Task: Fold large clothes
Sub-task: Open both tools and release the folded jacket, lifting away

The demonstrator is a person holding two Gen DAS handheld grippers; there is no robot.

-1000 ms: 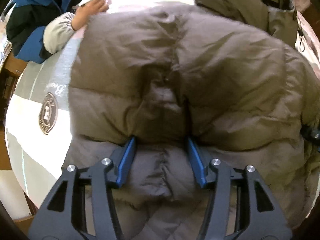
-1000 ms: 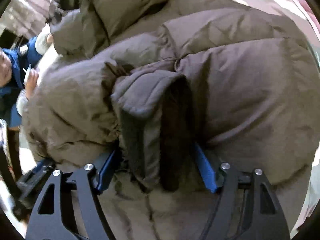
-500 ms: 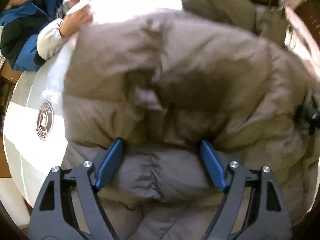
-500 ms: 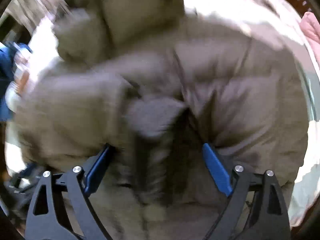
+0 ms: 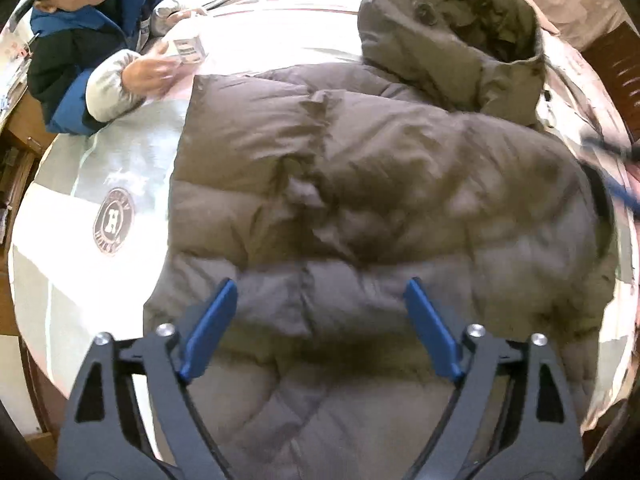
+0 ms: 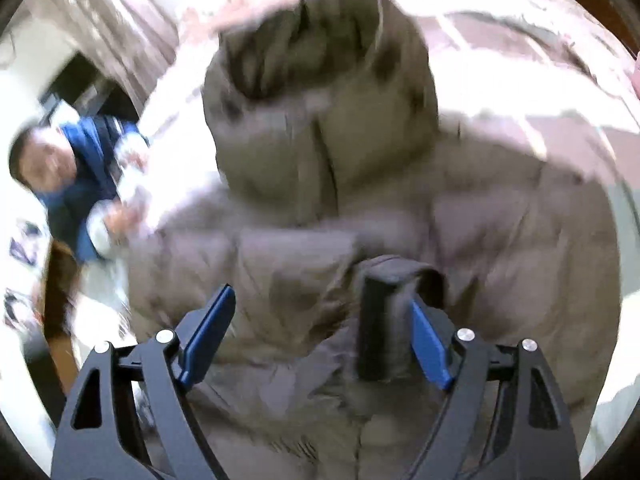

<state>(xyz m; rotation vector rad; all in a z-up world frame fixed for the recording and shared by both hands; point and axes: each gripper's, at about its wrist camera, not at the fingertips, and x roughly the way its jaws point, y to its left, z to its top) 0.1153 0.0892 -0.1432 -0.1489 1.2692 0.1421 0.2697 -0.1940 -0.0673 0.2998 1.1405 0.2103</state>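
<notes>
A brown quilted puffer jacket (image 5: 360, 160) lies folded on the round table, its olive hood (image 5: 452, 32) at the far side. My left gripper (image 5: 320, 286) hovers above the jacket's near part, jaws opening wide, the pads not pressing on the cloth under them. In the right wrist view the jacket (image 6: 500, 240) and hood (image 6: 320, 80) are blurred. My right gripper (image 6: 320, 298) is above the jacket, jaws wide and closing a little. A dark sleeve cuff (image 6: 380, 312) stands up between them, close to the right pad and not pinched.
A person in a blue jacket (image 5: 80, 40) sits at the table's far left with a small white box (image 5: 188, 48) in hand. The pale tablecloth (image 5: 80, 280) bears a round badge (image 5: 112, 220). A wooden chair (image 5: 616, 64) stands at the far right.
Both grippers let go of the folds they pinched and their jaws spread wide. Both rose, so more of the jacket, the hood and the table shows.
</notes>
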